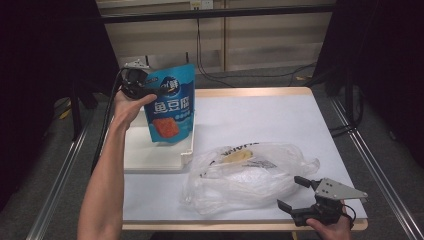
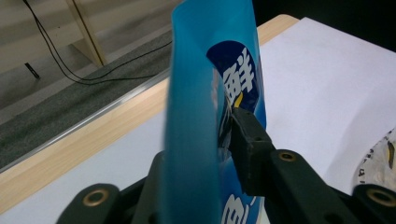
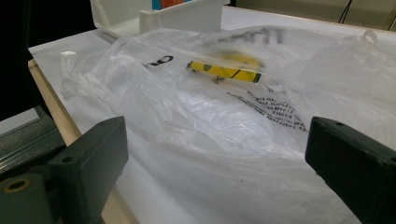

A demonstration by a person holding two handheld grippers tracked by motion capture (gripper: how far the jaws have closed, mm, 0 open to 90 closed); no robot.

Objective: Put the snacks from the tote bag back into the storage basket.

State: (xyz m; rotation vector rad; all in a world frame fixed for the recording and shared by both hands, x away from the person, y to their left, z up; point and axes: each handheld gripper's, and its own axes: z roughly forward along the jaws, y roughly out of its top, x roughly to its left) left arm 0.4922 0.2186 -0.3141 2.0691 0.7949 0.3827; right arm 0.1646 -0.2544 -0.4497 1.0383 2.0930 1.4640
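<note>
Nearest to the person, the right claw [image 1: 306, 196] rests at the front edge of the worktop [image 1: 280, 117], low and level, with its jaws standing wide and nothing between them. It points into the clear plastic bag [image 1: 250, 177], which lies crumpled just before it, probably so that it can take hold of the film or hold the mouth open when it is needed. Inside the bag a yellow item [image 3: 224, 71] is visible through the film; the black print on the bag is too blurred to read. Behind the bag, at the left, a white tray [image 1: 157, 152] sits on the worktop. Above this tray the left claw [image 1: 142, 90] holds the blue pouch [image 1: 170, 102] by its upper edge, so the pouch hangs upright and free in the air, with its bottom over the tray. In the left gripper view the pouch stands between the jaws and one pad presses on its face, so I judge that the grip is on. The pouch carries large white Chinese characters, which I read as 鱼豆腐, above an orange picture of the food.
</note>
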